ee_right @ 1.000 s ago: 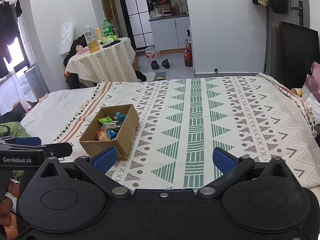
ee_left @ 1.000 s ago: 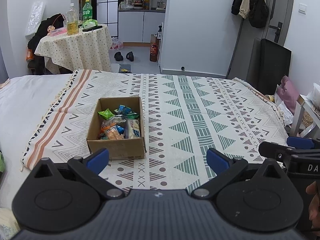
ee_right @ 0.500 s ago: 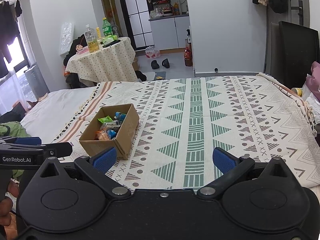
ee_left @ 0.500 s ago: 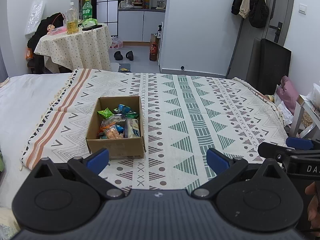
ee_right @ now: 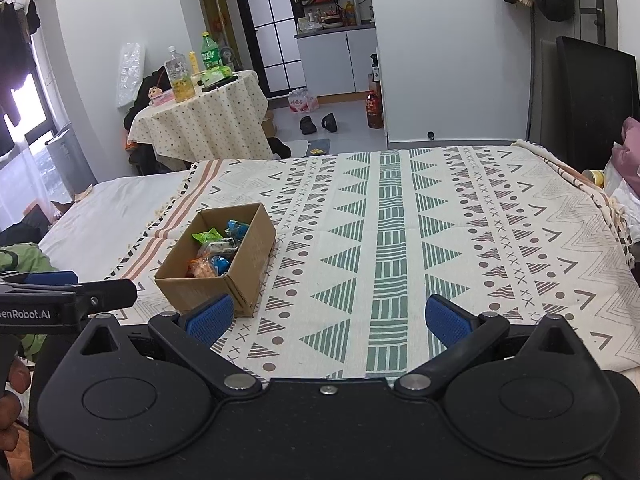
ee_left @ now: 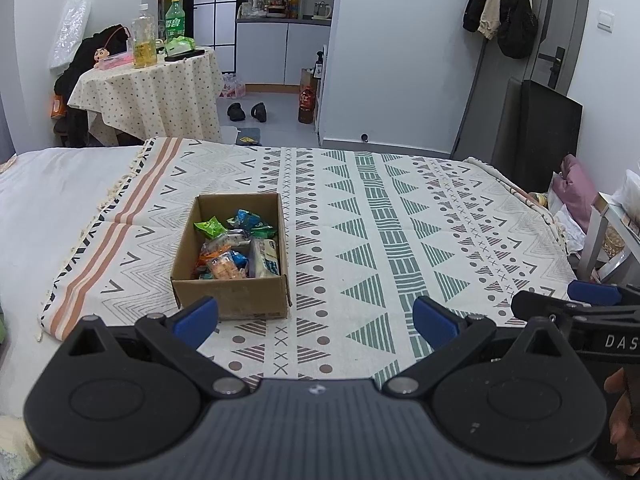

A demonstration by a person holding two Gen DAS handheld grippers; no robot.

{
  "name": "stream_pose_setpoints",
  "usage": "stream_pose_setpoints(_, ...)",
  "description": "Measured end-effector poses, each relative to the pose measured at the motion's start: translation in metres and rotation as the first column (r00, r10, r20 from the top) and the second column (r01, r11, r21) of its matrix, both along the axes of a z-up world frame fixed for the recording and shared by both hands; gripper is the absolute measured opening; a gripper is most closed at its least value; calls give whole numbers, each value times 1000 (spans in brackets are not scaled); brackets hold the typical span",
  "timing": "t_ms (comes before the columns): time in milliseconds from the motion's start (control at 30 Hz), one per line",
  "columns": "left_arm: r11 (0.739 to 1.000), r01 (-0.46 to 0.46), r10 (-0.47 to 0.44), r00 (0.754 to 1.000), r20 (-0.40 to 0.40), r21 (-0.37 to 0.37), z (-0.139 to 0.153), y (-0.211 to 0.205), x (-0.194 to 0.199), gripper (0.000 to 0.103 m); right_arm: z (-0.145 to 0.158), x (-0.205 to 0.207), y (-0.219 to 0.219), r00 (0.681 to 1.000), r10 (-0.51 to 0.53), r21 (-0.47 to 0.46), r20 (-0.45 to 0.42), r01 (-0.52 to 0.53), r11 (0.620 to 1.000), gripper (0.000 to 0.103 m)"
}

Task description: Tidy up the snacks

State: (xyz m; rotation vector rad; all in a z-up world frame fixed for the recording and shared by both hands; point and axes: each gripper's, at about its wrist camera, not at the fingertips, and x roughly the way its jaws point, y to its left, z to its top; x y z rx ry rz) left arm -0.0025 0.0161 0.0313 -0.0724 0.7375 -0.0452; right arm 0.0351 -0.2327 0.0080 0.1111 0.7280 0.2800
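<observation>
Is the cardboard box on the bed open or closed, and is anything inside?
Open. The cardboard box has no lid or flaps over its top, and colourful snack packets lie inside, covering its floor in both views.

White lettering "DAS" is read on the black body of the right gripper (ee_left: 592,300), where it is cut off by the edge of the left wrist view. In the right wrist view, "enRobot.AI" is read in white on the black body of the left gripper (ee_right: 50,280); its first letter is cut off by the frame edge. Print is seen on the snack packets (ee_left: 236,246) in the box (ee_left: 234,300) and on the label of the green bottle (ee_left: 175,20), but it is too small to be read. No numbers or signs can be made out.
</observation>
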Motion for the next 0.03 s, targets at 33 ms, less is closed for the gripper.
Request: stream_pose_setpoints(33,1000,-1,1,1000,0,-5,0,1,1,103,-1,0,0,1000,0,1,0,0,1000,103)
